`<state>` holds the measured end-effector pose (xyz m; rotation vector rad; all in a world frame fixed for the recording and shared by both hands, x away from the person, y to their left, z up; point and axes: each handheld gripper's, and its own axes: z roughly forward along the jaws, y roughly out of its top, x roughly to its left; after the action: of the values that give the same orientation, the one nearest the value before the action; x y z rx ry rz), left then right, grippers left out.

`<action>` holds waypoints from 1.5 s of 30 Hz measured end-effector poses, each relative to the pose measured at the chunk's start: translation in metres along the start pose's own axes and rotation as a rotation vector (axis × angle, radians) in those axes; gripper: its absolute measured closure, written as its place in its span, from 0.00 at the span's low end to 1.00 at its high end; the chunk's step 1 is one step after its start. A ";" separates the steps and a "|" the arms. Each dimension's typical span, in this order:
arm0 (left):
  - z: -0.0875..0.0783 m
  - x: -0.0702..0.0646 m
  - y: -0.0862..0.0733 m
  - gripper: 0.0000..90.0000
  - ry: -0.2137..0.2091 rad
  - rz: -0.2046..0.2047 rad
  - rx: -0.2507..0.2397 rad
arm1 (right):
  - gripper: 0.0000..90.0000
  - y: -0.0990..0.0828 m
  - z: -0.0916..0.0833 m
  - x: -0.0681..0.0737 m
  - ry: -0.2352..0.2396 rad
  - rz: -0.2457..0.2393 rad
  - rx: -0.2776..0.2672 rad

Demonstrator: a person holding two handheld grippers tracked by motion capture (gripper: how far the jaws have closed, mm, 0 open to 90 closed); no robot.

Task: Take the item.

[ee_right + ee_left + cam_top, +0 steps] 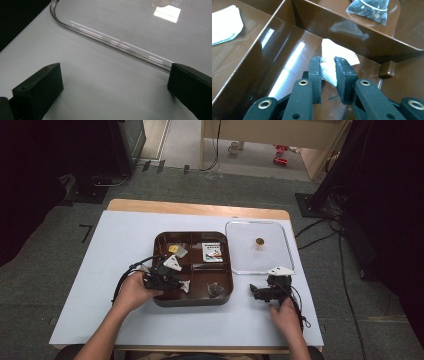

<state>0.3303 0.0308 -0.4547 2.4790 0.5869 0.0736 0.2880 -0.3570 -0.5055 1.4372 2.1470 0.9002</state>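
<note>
Brown tray (159,270), divided into compartments, near table middle: yellow-and-clear packets (176,249) at far left, printed card (213,252) at far right, dark mesh sachet (215,290) at near right, white sachet (337,53) in near-left compartment.
Clear lid (280,240) just right of tray, flat on table, with small brown knob (259,241) at centre.
White sheet (115,245) over wooden table (195,209); grey carpet (50,265) around; cables on floor at right.
Left gripper (328,68) inside near-left compartment, pads clamped on near end of white sachet, rest of sachet lying on compartment floor beyond the fingertips.
Right gripper (115,82) on the sheet by the lid's near edge, jaws spread wide, holding nothing.
</note>
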 end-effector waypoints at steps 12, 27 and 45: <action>-0.015 0.003 0.000 0.85 0.007 -0.010 -0.058 | 0.00 0.000 0.000 0.000 0.000 0.000 0.000; -0.039 0.007 -0.011 0.85 0.039 -0.054 -0.118 | 0.00 0.000 0.000 0.000 0.002 0.001 0.002; -0.063 0.011 -0.025 0.85 0.075 -0.108 -0.168 | 0.00 0.000 0.000 0.000 0.003 0.003 0.004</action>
<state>0.3193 0.0875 -0.4178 2.2858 0.7147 0.1673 0.2885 -0.3573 -0.5054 1.4421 2.1505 0.9007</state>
